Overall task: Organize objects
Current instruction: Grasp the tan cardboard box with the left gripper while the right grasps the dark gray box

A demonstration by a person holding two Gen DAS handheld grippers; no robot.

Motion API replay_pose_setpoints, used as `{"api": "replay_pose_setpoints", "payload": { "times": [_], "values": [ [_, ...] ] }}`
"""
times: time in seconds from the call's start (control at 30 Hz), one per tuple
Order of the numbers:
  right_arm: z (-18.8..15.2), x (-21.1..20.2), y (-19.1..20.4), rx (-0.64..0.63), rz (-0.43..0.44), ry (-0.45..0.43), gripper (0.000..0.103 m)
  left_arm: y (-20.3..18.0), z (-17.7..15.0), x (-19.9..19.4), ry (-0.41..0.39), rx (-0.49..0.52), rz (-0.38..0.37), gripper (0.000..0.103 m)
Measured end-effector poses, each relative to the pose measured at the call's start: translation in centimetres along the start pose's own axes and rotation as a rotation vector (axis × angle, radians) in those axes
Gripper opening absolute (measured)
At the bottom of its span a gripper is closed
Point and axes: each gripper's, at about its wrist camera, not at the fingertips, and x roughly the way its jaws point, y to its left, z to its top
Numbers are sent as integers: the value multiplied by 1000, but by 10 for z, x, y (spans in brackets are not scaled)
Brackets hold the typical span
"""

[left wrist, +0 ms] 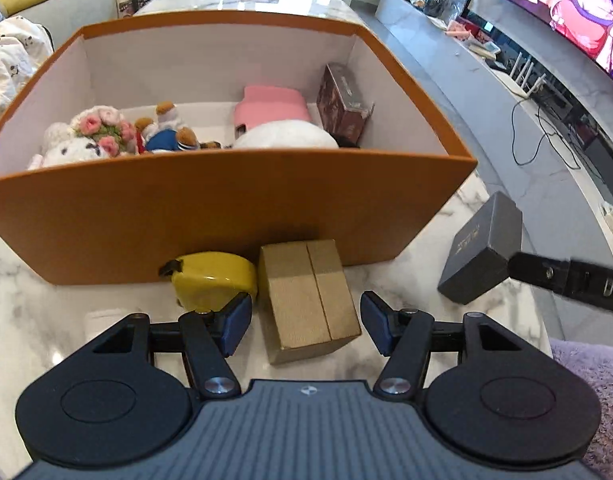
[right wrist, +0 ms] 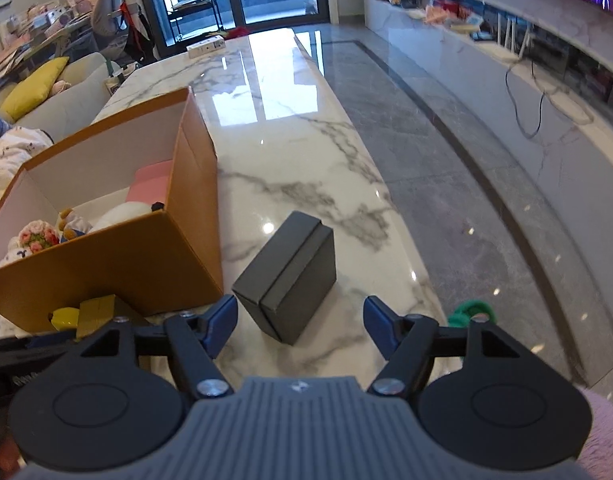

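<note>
An open orange box (left wrist: pixel 226 216) stands on the marble table and holds plush toys (left wrist: pixel 106 136), a pink item (left wrist: pixel 270 110) and a dark carton (left wrist: pixel 344 104). In front of it lie a gold box (left wrist: pixel 310 296) and a yellow object (left wrist: pixel 214 282). My left gripper (left wrist: pixel 306 326) is open, its fingers on either side of the gold box's near end. A dark grey box (right wrist: pixel 288 276) lies on the table right of the orange box (right wrist: pixel 118 256). My right gripper (right wrist: pixel 300 326) is open just in front of it. The grey box also shows in the left wrist view (left wrist: pixel 482 248), with the right gripper's finger (left wrist: pixel 566 280) beside it.
The marble table (right wrist: pixel 274 128) stretches far ahead with a white box (right wrist: pixel 206 46) at its far end. A green item (right wrist: pixel 472 312) lies by the right finger. A sofa with a yellow cushion (right wrist: pixel 34 86) is left; a TV console (right wrist: pixel 506 52) is right.
</note>
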Motion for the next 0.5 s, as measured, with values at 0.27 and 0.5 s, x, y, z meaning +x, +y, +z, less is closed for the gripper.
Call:
{"api": "replay_pose_setpoints", "payload": {
  "times": [0.27, 0.5],
  "values": [
    [15, 29, -8, 181, 53, 59, 72, -2, -1, 6, 32, -9, 28, 70],
    [23, 46, -1, 167, 30, 68, 71, -1, 0, 12, 53, -5, 31, 70]
  ]
}}
